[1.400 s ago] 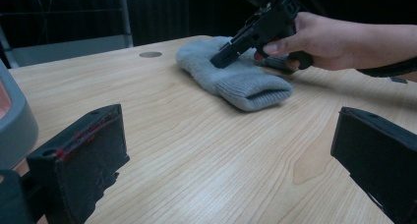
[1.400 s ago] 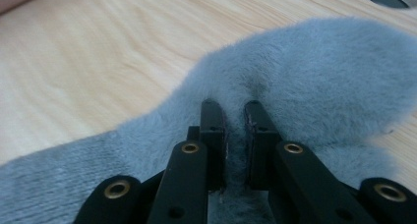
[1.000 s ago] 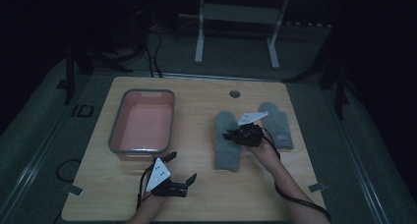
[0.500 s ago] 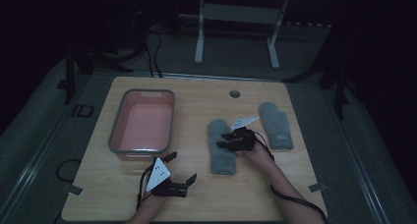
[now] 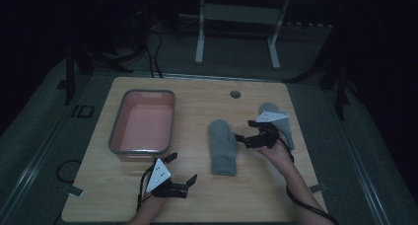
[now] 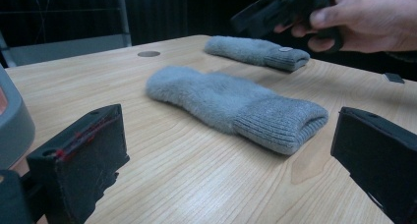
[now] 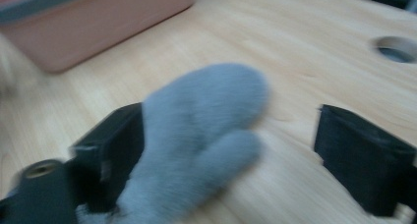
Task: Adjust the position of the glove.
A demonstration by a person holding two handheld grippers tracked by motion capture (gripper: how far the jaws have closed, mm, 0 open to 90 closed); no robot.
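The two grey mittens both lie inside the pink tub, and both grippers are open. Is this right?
Not quite. Both grey mittens lie on the wooden table, right of the pink tub, as the high view shows. The left gripper and right gripper are open.

A blurred grey mitten (image 7: 196, 140) lies on the worktop (image 7: 305, 52) between the wide-apart jaws, which have just been opening; a pink tub (image 7: 93, 22) sits upper left.

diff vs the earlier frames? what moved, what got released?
The right gripper dragged the nearer grey mitten leftward, away from the second mitten. Its jaws have just been opening and are off the mitten, which lies flat on the table, released. The left gripper, open, and the pink tray stayed put.
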